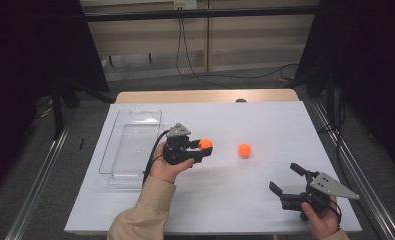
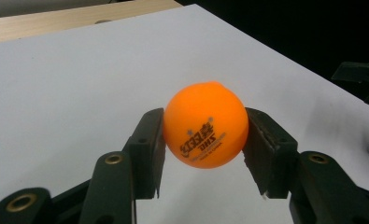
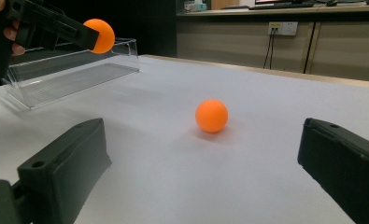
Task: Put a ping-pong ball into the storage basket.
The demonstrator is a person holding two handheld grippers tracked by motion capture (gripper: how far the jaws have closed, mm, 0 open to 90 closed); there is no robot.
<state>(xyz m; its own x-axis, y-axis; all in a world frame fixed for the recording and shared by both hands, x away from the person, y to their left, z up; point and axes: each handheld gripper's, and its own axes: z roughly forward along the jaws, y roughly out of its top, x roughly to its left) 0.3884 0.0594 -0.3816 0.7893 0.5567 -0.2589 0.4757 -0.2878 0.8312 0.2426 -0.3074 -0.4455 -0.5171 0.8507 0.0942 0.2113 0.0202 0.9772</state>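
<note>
White surface point(image 1: 265, 125) carries two orange balls: one ball point(image 1: 205, 144) pinched in the left gripper point(image 1: 197, 147) jaws beside one clear tray point(image 1: 130, 145), a second ball point(image 1: 244, 150) lying mid-surface with open room around; right gripper point(image 1: 287, 182) jaws spread near the front edge.

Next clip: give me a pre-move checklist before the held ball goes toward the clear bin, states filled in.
1. Left gripper clamped on held ball: ok.
2. Held ball lifted off the table: ok.
3. Clear bin upright and unblocked: ok.
4. Second ball resting apart from both grippers: ok.
5. Right gripper open, facing second ball: ok.
6. Grip firm enough for travel: cannot tell.
</note>
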